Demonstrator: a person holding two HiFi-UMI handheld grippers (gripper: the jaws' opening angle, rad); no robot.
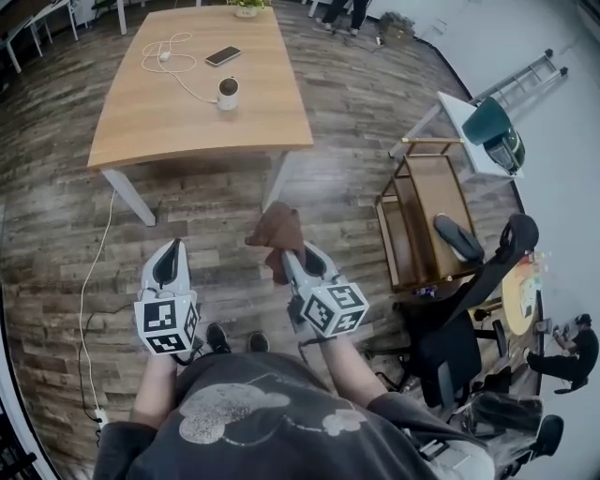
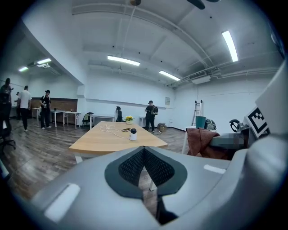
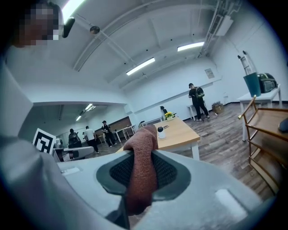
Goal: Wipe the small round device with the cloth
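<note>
Right gripper (image 1: 292, 255) is pinched on the brown cloth (image 1: 275, 234); left gripper (image 1: 169, 258) has jaws together, empty; small round camera (image 1: 228, 93) stands on the wooden table (image 1: 187, 127), well away; if unbraced, a one-sided wipe could topple it or tug its cable (image 1: 192, 87).

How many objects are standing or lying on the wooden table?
4: a white cable at the far left, a phone to its right, the small round device nearer to the person, and a flower pot at the far edge. Nothing seems hidden.
</note>
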